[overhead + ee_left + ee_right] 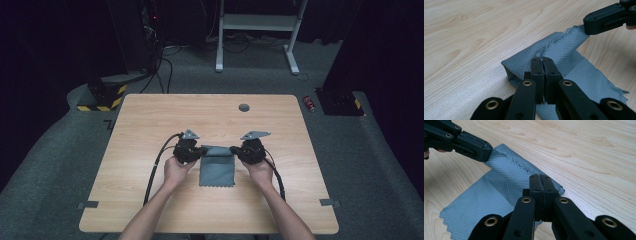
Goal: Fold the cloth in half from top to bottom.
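At the middle of the wooden table [150, 200], the grey quilted cloth [217, 170] lay mid-fold, its far corners pinched by the left gripper [198, 151] and right gripper [235, 151]. Next, both should probably carry that edge nearward together.

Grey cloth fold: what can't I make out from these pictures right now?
- High view: the far corners of the grey cloth sit under the left gripper and right gripper; how much is folded is too small to tell.
- Left gripper view: the left gripper's shut jaws cover the pinched edge.
- Right gripper view: the cloth's near-left corner is cut off by the bottom edge.
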Action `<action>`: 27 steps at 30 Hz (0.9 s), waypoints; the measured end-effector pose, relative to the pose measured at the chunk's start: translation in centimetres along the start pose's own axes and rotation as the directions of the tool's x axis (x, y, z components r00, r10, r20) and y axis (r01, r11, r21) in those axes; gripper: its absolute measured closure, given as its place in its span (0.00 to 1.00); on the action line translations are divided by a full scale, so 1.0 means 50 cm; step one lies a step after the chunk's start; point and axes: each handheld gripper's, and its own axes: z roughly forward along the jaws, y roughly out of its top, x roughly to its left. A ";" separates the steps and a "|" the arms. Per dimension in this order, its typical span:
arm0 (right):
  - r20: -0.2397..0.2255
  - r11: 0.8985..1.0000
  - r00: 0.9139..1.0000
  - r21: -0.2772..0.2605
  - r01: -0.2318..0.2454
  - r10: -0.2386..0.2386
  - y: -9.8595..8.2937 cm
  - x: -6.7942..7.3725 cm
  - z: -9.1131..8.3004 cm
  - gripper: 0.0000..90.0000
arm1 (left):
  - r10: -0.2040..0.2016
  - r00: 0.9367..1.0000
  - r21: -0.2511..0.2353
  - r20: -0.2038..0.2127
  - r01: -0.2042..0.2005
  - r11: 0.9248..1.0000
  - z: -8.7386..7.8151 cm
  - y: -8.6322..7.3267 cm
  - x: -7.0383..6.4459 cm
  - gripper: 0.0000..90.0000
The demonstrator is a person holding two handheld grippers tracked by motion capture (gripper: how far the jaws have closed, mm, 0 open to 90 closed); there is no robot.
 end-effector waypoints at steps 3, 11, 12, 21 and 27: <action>-0.005 1.000 1.000 -0.004 -0.001 0.001 -0.002 0.001 -0.002 1.00 | -0.003 1.000 -0.012 0.006 0.003 1.000 -0.006 -0.002 -0.002 0.98; -0.018 1.000 1.000 -0.017 0.001 -0.002 -0.008 0.008 -0.006 1.00 | -0.018 1.000 -0.025 0.018 0.019 1.000 -0.012 -0.012 0.000 0.98; -0.021 1.000 1.000 -0.016 0.006 -0.006 -0.008 0.009 -0.008 1.00 | -0.014 1.000 -0.023 0.015 0.015 1.000 -0.013 -0.012 -0.001 0.98; -0.026 1.000 1.000 -0.030 0.009 -0.010 -0.010 0.012 -0.017 1.00 | -0.002 1.000 -0.030 0.021 0.002 1.000 -0.021 -0.010 -0.008 0.98; -0.034 0.999 0.999 -0.033 0.003 -0.004 -0.015 0.012 -0.022 1.00 | 0.003 1.000 -0.033 0.026 -0.002 0.999 -0.025 -0.013 -0.015 0.98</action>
